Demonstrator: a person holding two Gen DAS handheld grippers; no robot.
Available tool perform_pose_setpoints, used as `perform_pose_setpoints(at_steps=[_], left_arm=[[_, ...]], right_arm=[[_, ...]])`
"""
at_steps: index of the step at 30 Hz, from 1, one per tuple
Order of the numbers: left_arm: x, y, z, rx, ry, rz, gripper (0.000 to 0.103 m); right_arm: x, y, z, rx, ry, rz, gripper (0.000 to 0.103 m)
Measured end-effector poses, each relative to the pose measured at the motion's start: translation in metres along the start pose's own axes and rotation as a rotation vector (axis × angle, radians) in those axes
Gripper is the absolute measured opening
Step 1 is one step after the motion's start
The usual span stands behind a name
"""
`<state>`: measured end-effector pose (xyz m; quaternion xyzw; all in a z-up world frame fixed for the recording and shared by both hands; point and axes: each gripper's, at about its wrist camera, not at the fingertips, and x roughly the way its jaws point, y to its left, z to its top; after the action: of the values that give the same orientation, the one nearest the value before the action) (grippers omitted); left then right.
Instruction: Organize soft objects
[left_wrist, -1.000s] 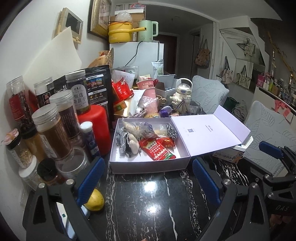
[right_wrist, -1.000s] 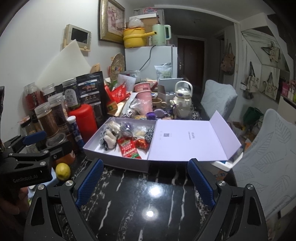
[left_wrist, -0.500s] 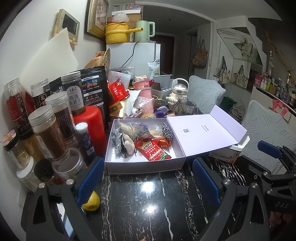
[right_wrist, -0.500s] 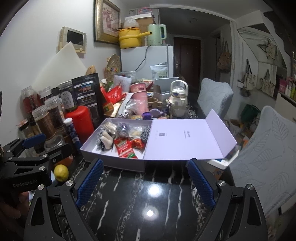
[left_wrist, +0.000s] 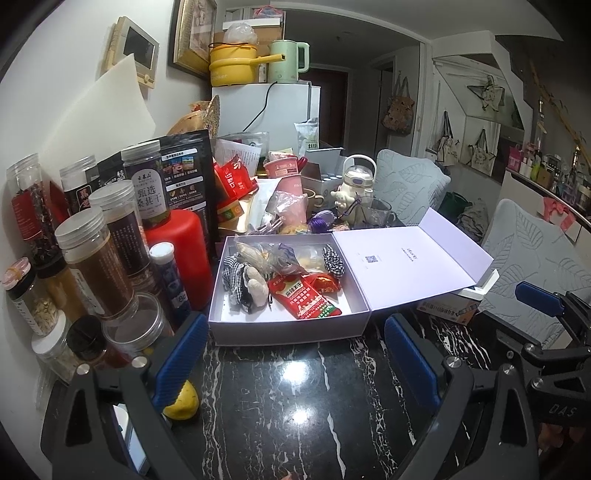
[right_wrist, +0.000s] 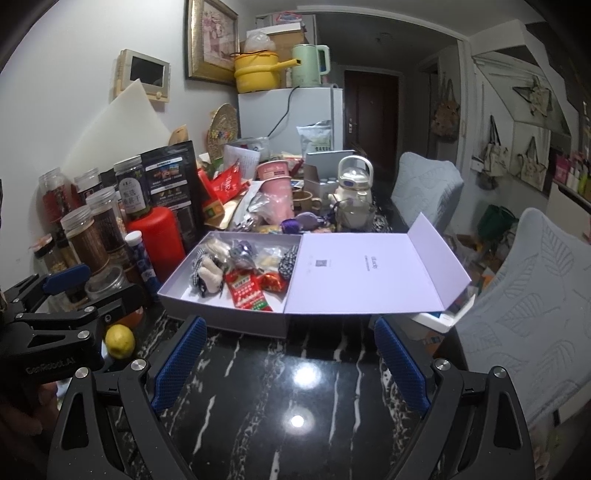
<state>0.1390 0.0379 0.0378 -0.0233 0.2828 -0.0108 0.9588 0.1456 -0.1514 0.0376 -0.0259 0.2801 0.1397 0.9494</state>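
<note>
Jaws spread and empty on both my left gripper (left_wrist: 291, 354) and right gripper (right_wrist: 290, 358), hovering over the worktop (left_wrist: 295, 406); soft toys and packets sit inside the open lavender box (left_wrist: 288, 328), lid flat for access.

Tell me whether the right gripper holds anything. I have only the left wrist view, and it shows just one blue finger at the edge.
Observer: The right gripper is open and empty. Between its fingers there is only the bare black table, short of the lilac box.
Operator: Describe the yellow thing half hidden behind my left finger.
Observer: It is a whole lemon. It lies on the table beside the left gripper, clear of the box.
</note>
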Motion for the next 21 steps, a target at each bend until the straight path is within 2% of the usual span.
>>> perform_pose_setpoints(at_steps=[21], left_arm=[[0.0023, -0.0047, 0.0005, 0.003, 0.026, -0.004, 0.098]], right_arm=[[-0.0029, -0.0033, -0.0032, 0.004, 0.002, -0.016, 0.094]])
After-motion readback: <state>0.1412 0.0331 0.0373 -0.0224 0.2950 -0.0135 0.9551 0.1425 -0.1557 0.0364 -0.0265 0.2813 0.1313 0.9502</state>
